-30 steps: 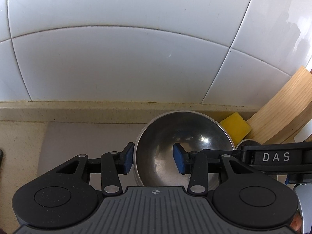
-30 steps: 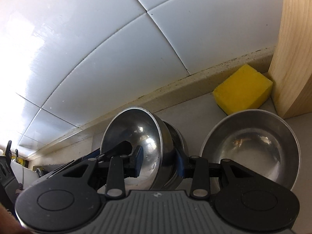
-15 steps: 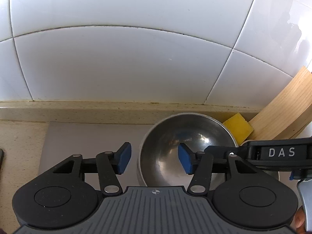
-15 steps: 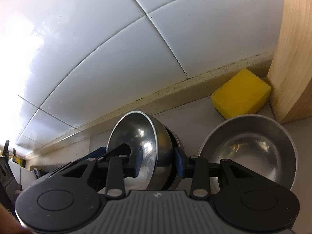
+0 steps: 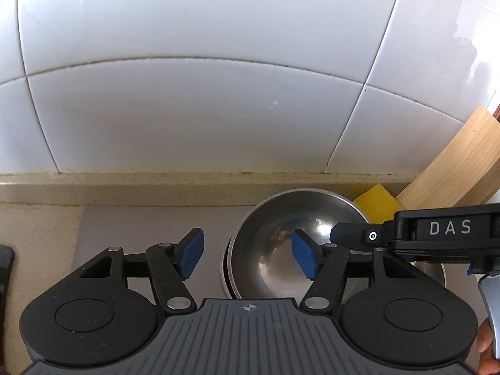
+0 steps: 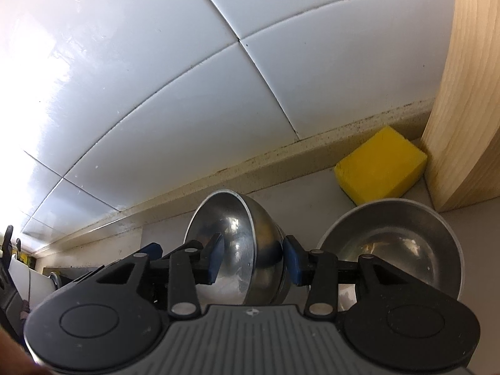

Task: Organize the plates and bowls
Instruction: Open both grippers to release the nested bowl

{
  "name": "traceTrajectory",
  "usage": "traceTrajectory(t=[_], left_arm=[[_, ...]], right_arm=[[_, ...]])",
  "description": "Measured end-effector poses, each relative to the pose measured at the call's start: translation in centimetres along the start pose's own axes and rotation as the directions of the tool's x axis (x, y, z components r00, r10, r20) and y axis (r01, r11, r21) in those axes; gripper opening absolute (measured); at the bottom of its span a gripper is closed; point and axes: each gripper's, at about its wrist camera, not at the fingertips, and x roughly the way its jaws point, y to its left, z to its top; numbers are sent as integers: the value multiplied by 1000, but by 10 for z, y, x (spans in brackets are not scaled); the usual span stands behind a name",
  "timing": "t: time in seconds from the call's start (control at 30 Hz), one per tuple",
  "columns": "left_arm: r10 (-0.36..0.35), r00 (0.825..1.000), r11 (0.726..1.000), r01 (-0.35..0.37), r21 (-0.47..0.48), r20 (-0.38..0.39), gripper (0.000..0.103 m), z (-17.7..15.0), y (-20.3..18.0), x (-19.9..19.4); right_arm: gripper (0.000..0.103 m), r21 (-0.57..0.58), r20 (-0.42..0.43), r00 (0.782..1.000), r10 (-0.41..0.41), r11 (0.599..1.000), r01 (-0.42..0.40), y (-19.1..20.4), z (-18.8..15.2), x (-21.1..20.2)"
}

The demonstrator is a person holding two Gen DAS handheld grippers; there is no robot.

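Now mostly a matter of letting go cleanly. Left hand-held gripper (image 5: pixel 247 256) open, jaws just widened, astride the near wall of the steel bowl (image 5: pixel 268 250) without pressing it. Right hand-held gripper (image 6: pixel 254 261) also just eased wider, one pad inside the wall and one outside; cannot tell whether still pinching. Bowl apparently nested in another on the grey mat (image 5: pixel 140 225) of the table, just beside a second steel bowl (image 6: pixel 390 240) and near the sponge (image 6: pixel 381 168).

Likely trouble: catching the rim with a pad on withdrawal and dragging or tipping the bowl; knocking it against the neighbour; bumping the two tools together above the rim.
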Motion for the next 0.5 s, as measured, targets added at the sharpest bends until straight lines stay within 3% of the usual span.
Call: traceTrajectory(t=[0.2, 0.33, 0.5], left_arm=[[16, 1000, 1000, -16, -4, 15, 65, 1, 3, -6], [24, 1000, 1000, -24, -9, 20, 65, 2, 6, -10], [27, 999, 1000, -27, -4, 24, 67, 1, 4, -13]], right_arm=[[16, -37, 59, 998, -35, 999, 37, 6, 2, -13], [16, -145, 123, 981, -150, 975, 168, 19, -3, -17], [16, -137, 100, 984, -148, 977, 161, 21, -4, -12]])
